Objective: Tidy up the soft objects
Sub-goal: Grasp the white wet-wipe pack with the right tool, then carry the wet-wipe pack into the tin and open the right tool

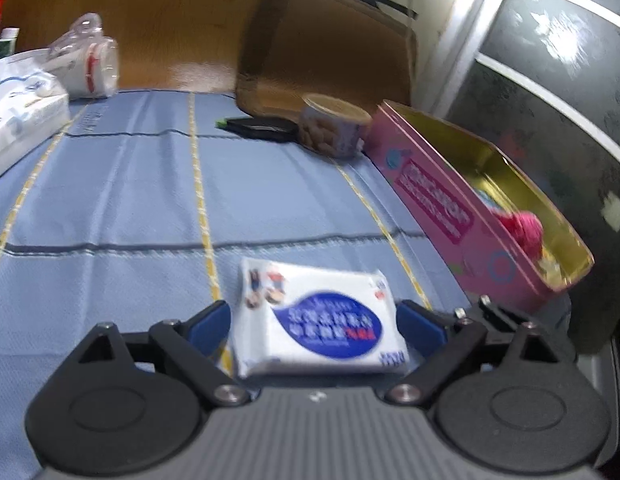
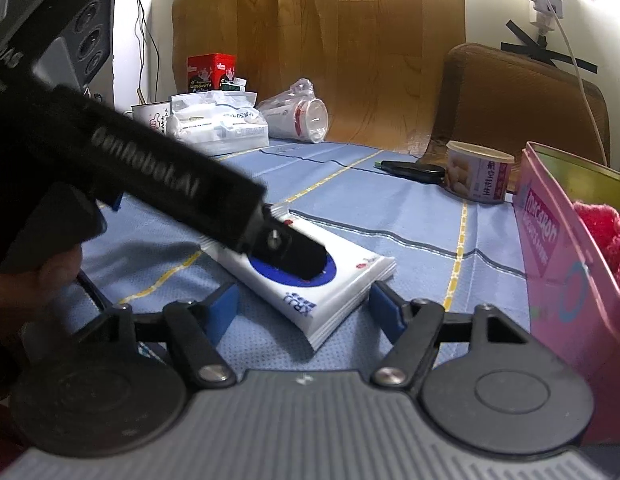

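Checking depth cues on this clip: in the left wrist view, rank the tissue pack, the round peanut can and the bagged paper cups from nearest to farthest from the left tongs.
1. Tissue pack: between the open left tongs.
2. Peanut can: far ahead, right of centre, beside the pink tin.
3. Bagged paper cups: far left corner, slightly beyond the can.

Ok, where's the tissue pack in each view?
Left wrist: tissue pack at bottom centre, between the left gripper fingers.
Right wrist: tissue pack just below centre, ahead of the open right gripper, left gripper's finger over it.
Shared landmark: pink tin, right of it.
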`<state>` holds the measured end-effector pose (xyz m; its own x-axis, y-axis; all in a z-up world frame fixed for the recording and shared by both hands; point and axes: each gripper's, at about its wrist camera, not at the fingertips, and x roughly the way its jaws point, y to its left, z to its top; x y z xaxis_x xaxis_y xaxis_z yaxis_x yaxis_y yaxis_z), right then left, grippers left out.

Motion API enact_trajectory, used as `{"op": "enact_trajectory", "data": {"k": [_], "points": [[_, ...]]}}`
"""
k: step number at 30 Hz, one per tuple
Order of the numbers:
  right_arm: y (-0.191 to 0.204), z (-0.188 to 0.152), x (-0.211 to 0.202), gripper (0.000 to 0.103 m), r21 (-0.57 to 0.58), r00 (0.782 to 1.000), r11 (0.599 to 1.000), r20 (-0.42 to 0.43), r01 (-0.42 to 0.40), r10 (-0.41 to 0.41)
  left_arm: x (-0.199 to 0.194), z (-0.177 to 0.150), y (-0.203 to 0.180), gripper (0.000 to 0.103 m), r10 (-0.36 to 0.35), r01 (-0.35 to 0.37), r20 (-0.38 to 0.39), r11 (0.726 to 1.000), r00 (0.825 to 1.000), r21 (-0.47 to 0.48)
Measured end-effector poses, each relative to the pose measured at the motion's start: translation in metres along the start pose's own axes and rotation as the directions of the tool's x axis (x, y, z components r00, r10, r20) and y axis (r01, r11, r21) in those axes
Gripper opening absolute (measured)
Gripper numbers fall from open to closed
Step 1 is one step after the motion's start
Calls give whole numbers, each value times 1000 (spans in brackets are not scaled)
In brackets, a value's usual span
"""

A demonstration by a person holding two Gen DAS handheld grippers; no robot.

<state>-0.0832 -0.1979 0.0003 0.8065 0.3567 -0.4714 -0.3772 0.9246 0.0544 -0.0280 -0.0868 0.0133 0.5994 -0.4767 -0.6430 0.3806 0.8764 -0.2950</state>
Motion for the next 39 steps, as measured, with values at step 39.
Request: {"op": "enact_trajectory", "data": {"k": [39], "points": [[-158,7,-91,63,194,829,825,84,531,-553,117,90,-210,87,-138,126,20,948,990,293]]}}
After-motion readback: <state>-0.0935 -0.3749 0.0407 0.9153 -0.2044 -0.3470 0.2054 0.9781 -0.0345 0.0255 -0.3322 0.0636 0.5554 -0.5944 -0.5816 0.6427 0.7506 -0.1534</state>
